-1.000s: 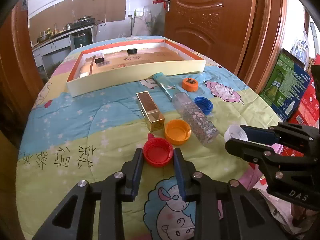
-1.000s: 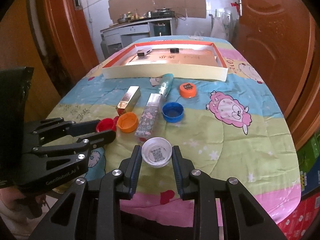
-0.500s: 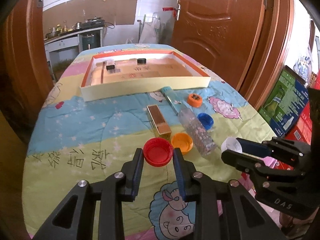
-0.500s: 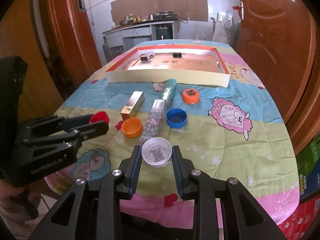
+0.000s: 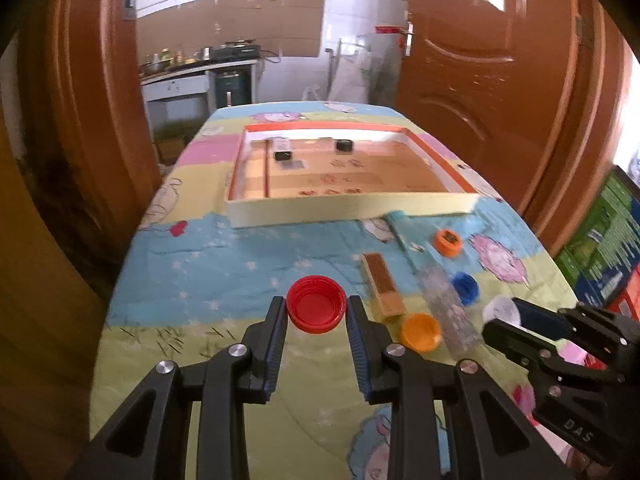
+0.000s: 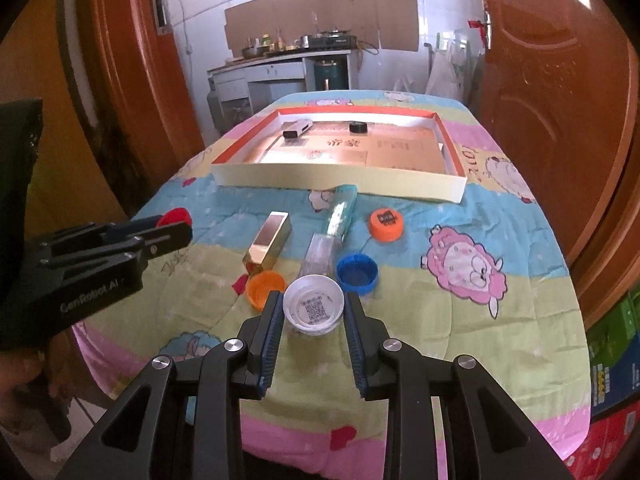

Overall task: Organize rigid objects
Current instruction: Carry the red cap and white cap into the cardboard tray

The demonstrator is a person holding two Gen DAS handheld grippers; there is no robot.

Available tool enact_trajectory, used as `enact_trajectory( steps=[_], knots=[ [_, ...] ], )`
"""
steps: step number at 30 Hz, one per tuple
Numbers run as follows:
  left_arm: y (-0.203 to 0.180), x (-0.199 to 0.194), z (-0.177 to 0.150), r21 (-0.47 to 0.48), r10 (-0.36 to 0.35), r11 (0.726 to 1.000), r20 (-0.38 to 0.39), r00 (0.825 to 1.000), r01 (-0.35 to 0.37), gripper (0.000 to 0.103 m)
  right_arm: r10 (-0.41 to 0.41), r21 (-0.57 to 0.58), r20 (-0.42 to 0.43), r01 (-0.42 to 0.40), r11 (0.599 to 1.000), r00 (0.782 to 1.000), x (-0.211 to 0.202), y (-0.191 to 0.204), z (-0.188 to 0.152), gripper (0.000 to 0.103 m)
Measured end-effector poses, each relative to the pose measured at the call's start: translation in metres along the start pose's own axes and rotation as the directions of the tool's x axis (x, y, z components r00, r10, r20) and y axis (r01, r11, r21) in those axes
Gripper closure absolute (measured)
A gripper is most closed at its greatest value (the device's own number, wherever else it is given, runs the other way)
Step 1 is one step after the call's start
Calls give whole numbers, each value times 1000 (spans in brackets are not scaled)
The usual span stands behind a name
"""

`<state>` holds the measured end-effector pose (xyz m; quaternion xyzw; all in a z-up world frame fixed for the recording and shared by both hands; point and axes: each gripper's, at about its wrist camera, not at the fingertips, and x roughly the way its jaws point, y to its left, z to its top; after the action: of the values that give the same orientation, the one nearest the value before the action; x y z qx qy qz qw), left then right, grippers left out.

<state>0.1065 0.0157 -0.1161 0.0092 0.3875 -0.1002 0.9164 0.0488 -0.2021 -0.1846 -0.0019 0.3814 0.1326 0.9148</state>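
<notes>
Red cap [image 5: 316, 309]: light, stiff plastic, smooth-rimmed and apt to slip, best pinched across its rim, clamped just so in the left gripper [image 5: 317, 312], clear of the bed near its front edge. White cap [image 6: 313, 309], likewise pinched in the right gripper [image 6: 313, 312], there too. Tray [image 5: 352, 210] well apart, toward the far edge.

Daylight is pouring in from the white-tiled room behind, leaving both views bright – the tray's [image 5: 352, 210] far rim is glaring white. The left wrist view is smearing with motion blur; the right is staying sharper. Fisheye bending is curving the doors [image 6: 560, 100], and corners are darkening to black.
</notes>
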Motion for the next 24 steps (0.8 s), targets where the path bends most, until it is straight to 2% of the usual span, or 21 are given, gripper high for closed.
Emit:
enact_trajectory(
  steps=[8, 24],
  knots=[
    [10, 11, 18, -27, 29, 999, -1, 1000, -29, 72, 2, -2, -8, -2, 1000, 1000, 9, -6, 19, 72],
    [3, 25, 58, 6, 52, 999, 2, 999, -52, 72, 27, 19, 16, -27, 999, 1000, 21, -21, 54, 72]
  ],
)
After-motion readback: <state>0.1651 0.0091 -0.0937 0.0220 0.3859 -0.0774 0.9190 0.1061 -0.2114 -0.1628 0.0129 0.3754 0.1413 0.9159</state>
